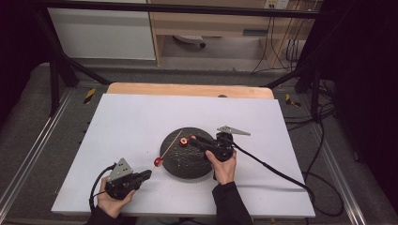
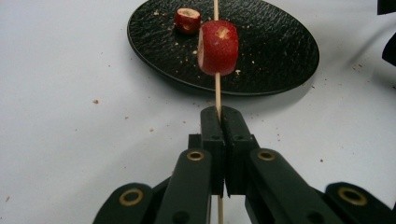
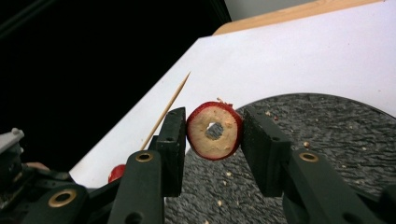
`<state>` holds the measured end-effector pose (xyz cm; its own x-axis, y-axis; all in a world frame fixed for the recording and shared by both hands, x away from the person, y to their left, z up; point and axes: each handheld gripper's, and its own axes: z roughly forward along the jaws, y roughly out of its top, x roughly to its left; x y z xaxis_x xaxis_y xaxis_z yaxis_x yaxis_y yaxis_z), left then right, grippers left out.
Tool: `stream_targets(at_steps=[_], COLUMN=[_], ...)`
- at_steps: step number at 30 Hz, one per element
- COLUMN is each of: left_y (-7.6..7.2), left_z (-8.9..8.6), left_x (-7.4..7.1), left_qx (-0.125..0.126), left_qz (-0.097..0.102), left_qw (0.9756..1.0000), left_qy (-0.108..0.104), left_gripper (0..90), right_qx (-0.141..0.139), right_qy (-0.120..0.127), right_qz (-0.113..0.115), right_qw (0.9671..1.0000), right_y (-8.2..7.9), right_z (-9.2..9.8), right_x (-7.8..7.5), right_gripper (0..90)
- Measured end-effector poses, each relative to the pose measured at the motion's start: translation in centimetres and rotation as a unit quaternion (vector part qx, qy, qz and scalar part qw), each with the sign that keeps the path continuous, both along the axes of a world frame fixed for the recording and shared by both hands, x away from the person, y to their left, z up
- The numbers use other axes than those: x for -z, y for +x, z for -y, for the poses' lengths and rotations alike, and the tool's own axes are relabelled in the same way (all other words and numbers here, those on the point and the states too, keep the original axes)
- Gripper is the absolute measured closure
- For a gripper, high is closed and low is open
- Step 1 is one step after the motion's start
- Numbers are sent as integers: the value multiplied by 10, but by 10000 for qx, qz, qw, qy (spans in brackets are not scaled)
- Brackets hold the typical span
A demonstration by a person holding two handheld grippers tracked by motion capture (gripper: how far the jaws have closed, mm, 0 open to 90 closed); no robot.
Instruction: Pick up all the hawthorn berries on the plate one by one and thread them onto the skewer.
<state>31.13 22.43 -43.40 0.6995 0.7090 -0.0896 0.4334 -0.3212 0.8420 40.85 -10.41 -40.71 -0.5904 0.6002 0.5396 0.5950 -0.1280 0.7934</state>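
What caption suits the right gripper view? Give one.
Right gripper jaws clamp a cored red fruit slice above the black plate.

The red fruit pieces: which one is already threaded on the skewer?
The piece near the left gripper, just off the plate: the skewer runs through it. The other, cored piece sits between the right gripper's pads, unskewered.

Table: white sheet (image 1: 141, 117) over a wooden top (image 1: 187, 89) — its far edge left bare.
Floor: grey, with cables (image 1: 281, 47) trailing at the right.
Behind: pale wooden shelf unit (image 1: 211, 23), white panel (image 1: 101, 33) beside it.
Frame: black bars (image 1: 61, 65) — dark surroundings.
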Motion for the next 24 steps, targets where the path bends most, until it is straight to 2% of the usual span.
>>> stream_targets(at_steps=[10, 17, 24], left_y=[0, 0, -1], left_z=[3, 6, 10], left_x=[0, 0, -1], left_qx=[-98, -115, -124], left_qz=[8, 35, 63], left_qw=[9998, 9997, 9995], left_qy=[-161, -227, -301], left_gripper=[883, 882, 882], right_qx=[349, 627, 819], right_qy=[390, 743, 954], right_qz=[201, 370, 510], right_qw=[9984, 9946, 9907], right_y=[1, 2, 5], right_z=[-2, -2, -2], right_x=[-2, -5, -7], right_gripper=[615, 616, 616])
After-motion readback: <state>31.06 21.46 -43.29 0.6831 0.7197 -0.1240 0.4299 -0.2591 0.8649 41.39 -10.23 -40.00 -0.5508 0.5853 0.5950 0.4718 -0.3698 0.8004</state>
